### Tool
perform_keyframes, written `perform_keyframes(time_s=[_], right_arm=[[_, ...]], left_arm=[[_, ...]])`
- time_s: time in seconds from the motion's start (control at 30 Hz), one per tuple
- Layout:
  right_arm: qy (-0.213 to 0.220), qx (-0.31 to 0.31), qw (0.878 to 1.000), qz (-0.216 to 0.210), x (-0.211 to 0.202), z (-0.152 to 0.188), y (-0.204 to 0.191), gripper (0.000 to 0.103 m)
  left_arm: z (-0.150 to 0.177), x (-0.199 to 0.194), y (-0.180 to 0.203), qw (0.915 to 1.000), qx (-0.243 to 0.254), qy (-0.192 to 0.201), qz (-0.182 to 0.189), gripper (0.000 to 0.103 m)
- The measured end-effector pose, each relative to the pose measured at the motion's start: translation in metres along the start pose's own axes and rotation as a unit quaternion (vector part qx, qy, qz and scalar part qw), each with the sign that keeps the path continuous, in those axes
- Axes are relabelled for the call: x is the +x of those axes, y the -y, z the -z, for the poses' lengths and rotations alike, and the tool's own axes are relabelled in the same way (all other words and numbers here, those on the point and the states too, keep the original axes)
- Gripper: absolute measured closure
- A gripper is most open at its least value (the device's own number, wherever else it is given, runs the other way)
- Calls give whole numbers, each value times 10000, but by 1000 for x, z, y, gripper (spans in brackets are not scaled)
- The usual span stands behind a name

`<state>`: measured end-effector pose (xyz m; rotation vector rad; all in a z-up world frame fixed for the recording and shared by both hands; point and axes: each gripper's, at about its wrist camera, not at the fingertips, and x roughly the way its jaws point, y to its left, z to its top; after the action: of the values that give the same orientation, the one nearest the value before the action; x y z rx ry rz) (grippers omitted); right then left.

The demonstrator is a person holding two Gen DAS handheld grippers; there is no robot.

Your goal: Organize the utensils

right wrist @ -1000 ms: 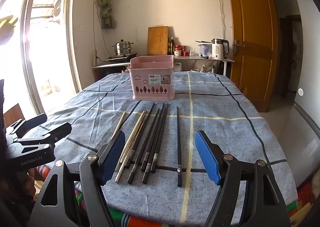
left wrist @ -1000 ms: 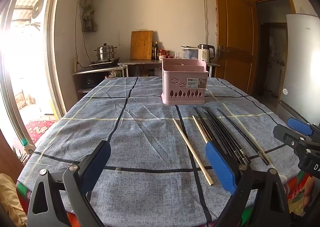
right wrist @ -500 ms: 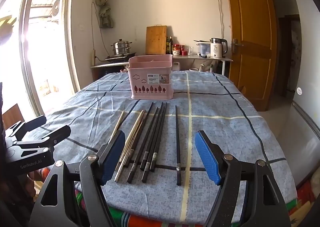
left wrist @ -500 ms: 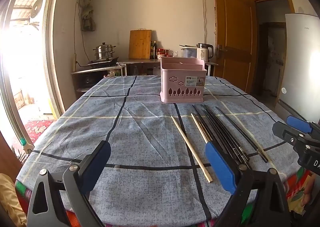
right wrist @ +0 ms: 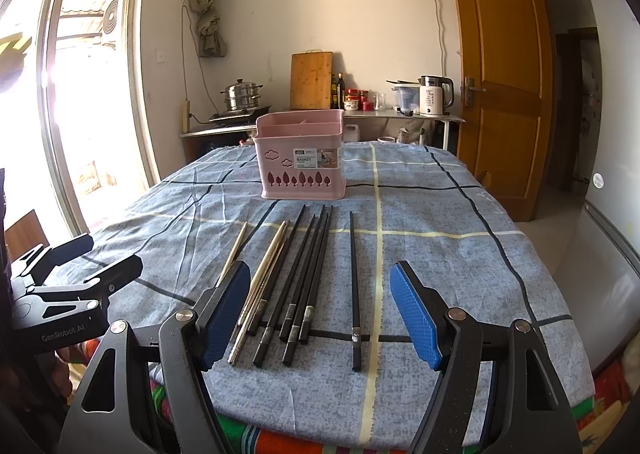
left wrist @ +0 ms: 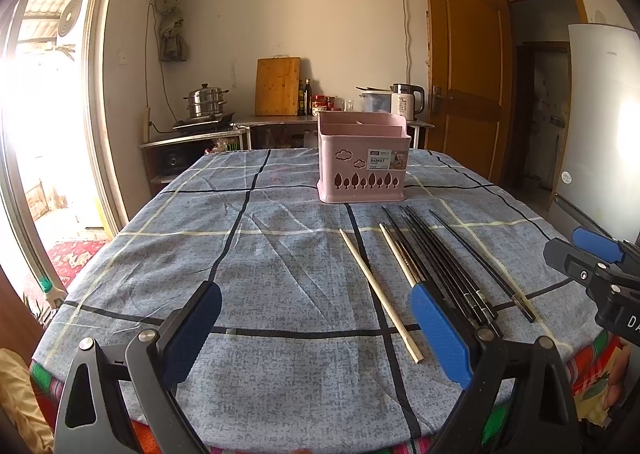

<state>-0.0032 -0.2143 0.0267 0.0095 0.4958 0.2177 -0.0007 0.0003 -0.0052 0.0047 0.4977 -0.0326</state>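
A pink utensil basket [left wrist: 363, 161] stands upright at the table's middle; it also shows in the right wrist view [right wrist: 301, 157]. Several chopsticks lie side by side in front of it: black ones [right wrist: 304, 274], a lone black one [right wrist: 353, 286], metal-coloured ones [right wrist: 264, 278] and a lone wooden one [left wrist: 378, 294]. My left gripper [left wrist: 316, 334] is open and empty above the near table edge, left of the chopsticks. My right gripper [right wrist: 320, 314] is open and empty, its fingers either side of the chopsticks' near ends, above them.
The table carries a blue checked cloth [left wrist: 240, 254]. Behind it is a counter with a steamer pot [left wrist: 205, 103], a cutting board [left wrist: 278, 85] and a kettle [right wrist: 434, 95]. A wooden door [right wrist: 500, 93] and a fridge [left wrist: 604, 125] stand to the right.
Both grippers have shifted slightly; the basket and chopsticks sit a little lower-left in the views. Nothing was grasped and both stay open.
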Motion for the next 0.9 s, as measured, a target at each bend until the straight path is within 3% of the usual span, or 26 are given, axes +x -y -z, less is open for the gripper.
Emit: perform_keyframes(time_s=[0.9], right_arm=[[-37,62,10000,2,0,-1,2,30]], left_arm=[[0,-1,2,10000,40,-26,61,6]])
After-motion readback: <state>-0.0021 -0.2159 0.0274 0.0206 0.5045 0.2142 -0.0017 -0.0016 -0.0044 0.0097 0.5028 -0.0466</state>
